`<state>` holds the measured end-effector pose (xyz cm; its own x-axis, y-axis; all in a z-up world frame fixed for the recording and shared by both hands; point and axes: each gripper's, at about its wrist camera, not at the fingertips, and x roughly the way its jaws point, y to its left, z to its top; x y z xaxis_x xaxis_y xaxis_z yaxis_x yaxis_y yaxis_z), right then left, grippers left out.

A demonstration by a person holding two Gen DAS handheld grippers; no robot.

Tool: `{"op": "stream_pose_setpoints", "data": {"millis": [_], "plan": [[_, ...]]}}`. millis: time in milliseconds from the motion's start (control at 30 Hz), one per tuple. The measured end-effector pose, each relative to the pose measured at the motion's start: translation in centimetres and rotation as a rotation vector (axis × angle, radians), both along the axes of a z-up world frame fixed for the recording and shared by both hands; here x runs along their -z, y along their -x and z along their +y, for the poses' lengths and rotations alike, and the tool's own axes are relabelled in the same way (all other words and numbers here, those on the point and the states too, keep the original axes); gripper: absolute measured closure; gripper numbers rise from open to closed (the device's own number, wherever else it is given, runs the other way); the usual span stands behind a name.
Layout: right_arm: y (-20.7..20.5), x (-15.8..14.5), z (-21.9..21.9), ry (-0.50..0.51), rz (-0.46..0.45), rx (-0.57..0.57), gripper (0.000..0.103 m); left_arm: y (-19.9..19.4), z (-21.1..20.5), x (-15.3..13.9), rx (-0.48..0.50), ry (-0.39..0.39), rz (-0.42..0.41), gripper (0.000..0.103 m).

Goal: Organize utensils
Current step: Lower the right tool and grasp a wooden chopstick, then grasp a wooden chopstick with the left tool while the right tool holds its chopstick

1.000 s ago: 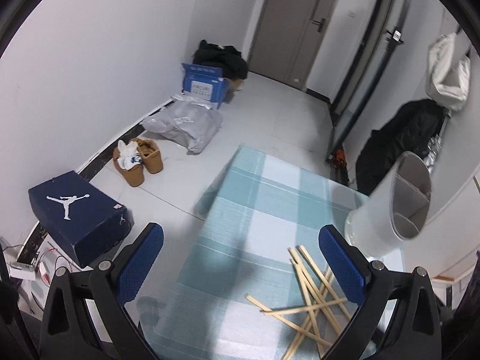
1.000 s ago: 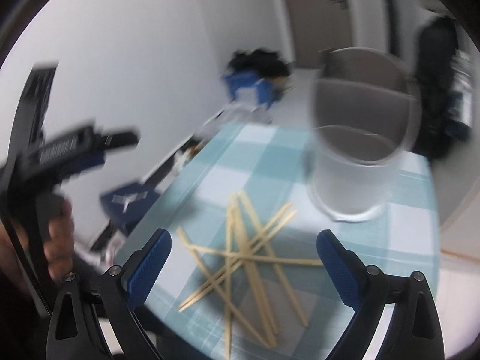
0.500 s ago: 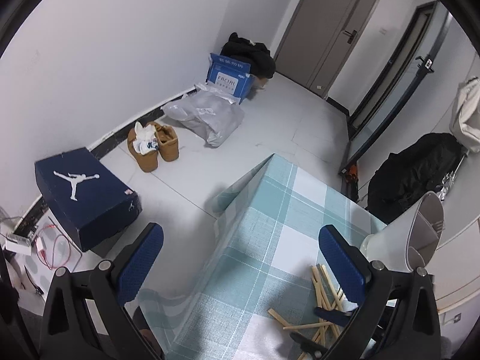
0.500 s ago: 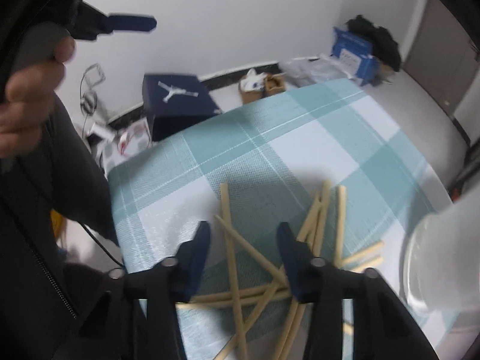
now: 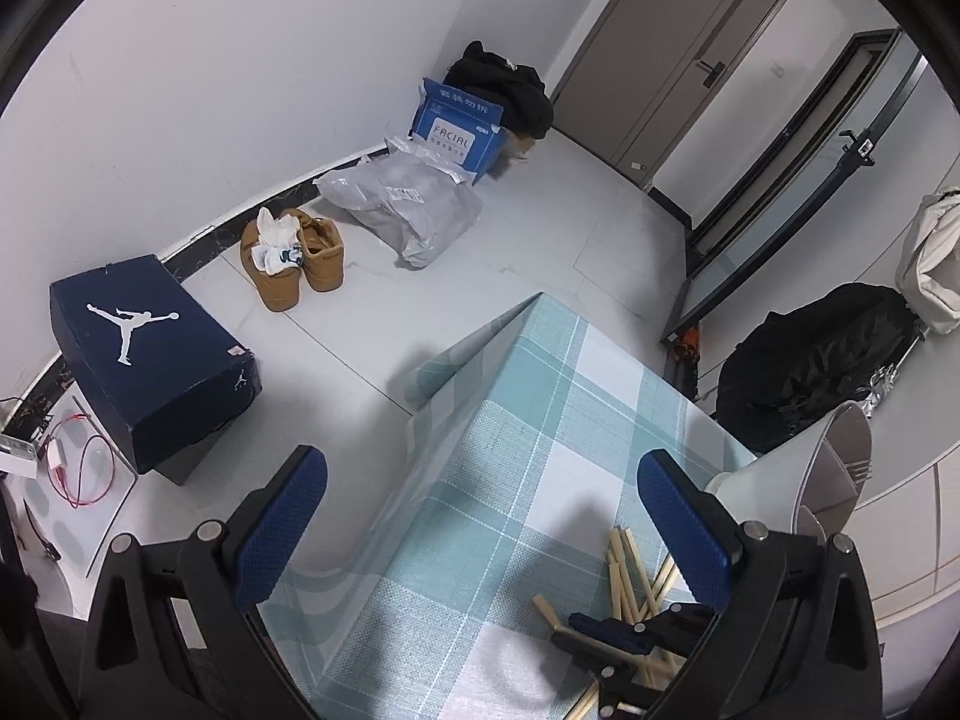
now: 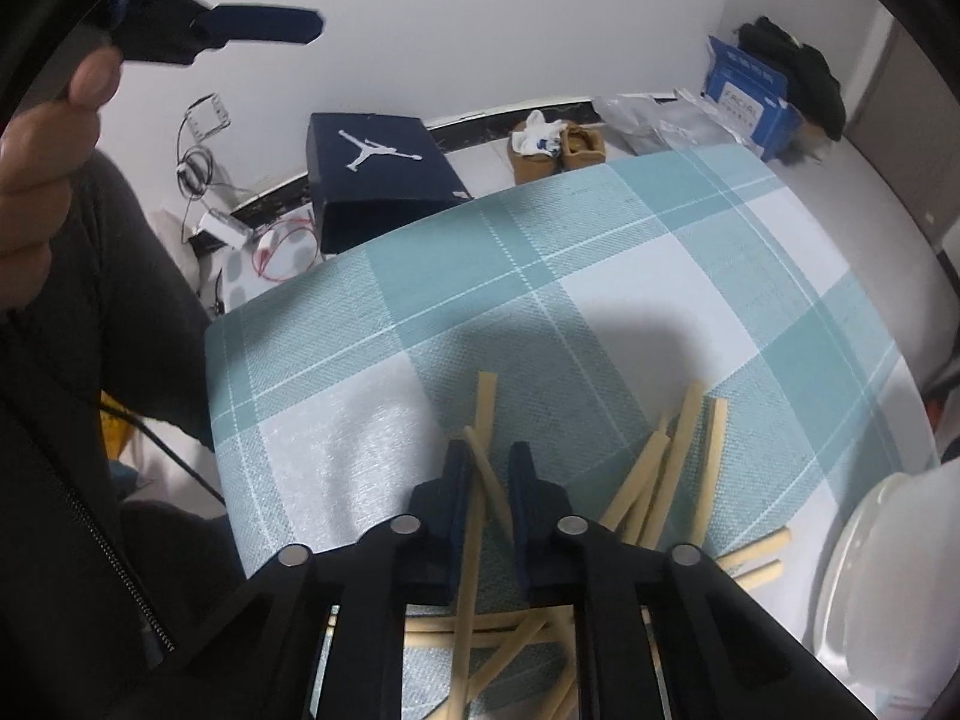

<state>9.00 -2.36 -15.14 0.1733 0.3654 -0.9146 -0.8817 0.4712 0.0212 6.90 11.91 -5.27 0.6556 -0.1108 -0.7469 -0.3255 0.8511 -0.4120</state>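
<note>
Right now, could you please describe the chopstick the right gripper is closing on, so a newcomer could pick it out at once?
Start at the teal checked tablecloth and find the pile of pale wooden chopsticks beside the white holder. The chopstick meant lies at the pile's left edge, between the right gripper's blue fingers. Unlike its neighbours, it runs between those nearly closed pads, tip poking out beyond them.

You can read the word "FACIAL" in dark letters on the white panel of the blue cardboard carton (image 5: 457, 133) by the far wall; the lines of characters above and below it are too small to make out. The dark navy shoebox (image 5: 153, 357) carries a white Jumpman logo on its lid and a smaller one on its side; its small corner sticker is illegible
</note>
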Motion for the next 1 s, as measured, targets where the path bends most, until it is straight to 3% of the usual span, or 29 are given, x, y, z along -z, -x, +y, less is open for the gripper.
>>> {"op": "stream_pose_setpoints", "data": {"millis": [233, 433, 633, 833, 1000], "plan": [[-0.9, -1.1, -0.7, -0.042, -0.010, 0.064, 0.099, -0.1, -0.1, 0.0, -0.010, 0.003, 0.013, 0.001], [-2.0, -3.1, -3.1, -0.114, -0.039, 0.218, 0.099, -0.6, -0.8, 0.7, 0.039, 0.013, 0.044, 0.001], [-2.2, -6.4, -7.6, -0.280, -0.042, 0.388, 0.099, -0.9, -2.1, 2.9, 0.085, 0.041, 0.152, 0.001], [-1.6, -9.1, -11.8, -0.416, -0.078, 0.485, 0.099, -0.7, -4.6, 4.4, 0.133, 0.032, 0.246, 0.002], [-1.3, -10.2, -13.8, -0.494, -0.110, 0.535, 0.099, -0.8, -6.3, 5.6, 0.149, 0.031, 0.346, 0.011]]}}
